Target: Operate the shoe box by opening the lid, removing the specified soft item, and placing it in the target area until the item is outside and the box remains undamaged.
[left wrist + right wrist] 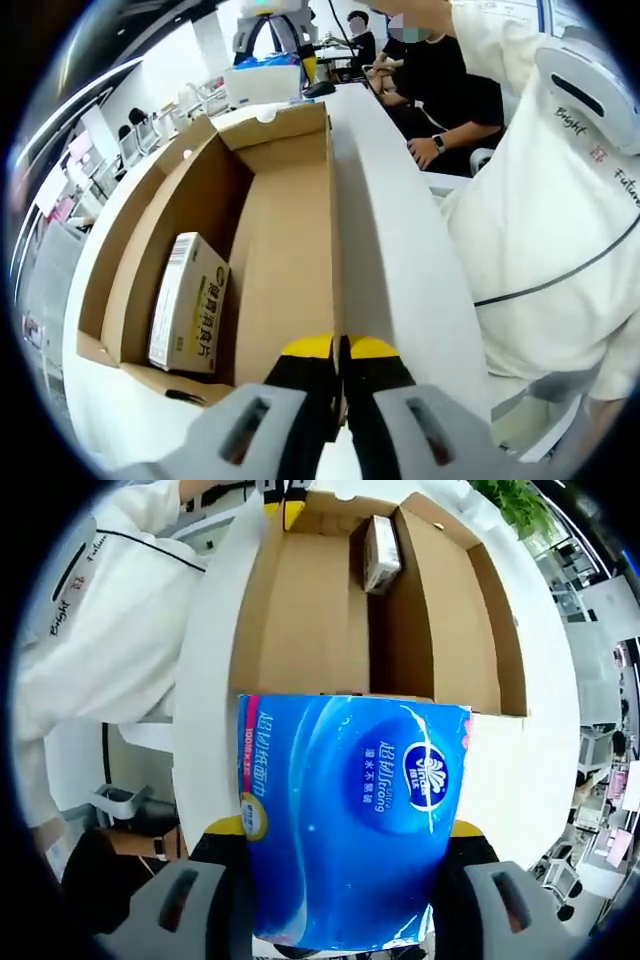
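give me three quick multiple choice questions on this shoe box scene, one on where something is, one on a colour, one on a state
1. Where is the small carton?
A. inside the open box
B. on the table beside it
C. in the left gripper

2. What colour is the tissue pack?
A. green
B. blue
C. red

3. How is the right gripper?
A. open and empty
B. shut on the box's lid
C. shut on the tissue pack

Answers: 1 A, it stands against the box's inner wall. 2 B, its wrapper is blue. 3 C, the yellow-tipped jaws flank the pack's two sides.
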A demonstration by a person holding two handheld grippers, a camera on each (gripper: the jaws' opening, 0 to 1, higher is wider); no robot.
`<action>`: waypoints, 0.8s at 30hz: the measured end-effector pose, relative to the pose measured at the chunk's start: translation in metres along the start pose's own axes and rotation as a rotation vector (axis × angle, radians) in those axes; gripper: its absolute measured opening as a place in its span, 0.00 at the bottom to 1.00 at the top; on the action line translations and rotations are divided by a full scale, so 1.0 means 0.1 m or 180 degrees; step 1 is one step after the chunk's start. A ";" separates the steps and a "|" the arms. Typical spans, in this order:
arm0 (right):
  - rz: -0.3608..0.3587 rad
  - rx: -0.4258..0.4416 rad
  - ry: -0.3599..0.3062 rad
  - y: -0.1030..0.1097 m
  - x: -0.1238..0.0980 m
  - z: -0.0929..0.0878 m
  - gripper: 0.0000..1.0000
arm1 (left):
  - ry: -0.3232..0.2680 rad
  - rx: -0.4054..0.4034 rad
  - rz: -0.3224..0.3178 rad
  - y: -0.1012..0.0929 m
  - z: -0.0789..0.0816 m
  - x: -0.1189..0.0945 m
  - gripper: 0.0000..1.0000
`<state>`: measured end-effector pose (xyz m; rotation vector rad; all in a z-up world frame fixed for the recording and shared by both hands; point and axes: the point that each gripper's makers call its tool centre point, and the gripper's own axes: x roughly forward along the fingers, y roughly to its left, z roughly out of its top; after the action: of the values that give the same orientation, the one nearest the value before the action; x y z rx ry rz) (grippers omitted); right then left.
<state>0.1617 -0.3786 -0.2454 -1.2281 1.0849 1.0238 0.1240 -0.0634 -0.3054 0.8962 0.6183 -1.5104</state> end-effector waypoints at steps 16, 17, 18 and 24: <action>0.0042 -0.0020 -0.0017 0.02 0.15 -0.02 0.70 | 0.0001 -0.0006 -0.0001 0.00 0.00 0.00 0.01; 0.0059 -0.0017 -0.0006 0.03 0.17 -0.03 0.70 | 0.0000 -0.0004 0.0000 0.00 0.00 0.00 0.01; 0.0065 -0.0022 0.0003 0.04 0.19 -0.03 0.70 | 0.0000 -0.0004 0.0000 0.00 0.00 0.00 0.01; 0.0124 -0.0057 0.0024 0.08 0.24 -0.06 0.71 | 0.0004 -0.0001 0.0000 0.00 0.00 0.00 0.01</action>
<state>0.1584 -0.3836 -0.2704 -1.2303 1.1115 1.0611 0.1240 -0.0640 -0.3056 0.8970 0.6193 -1.5098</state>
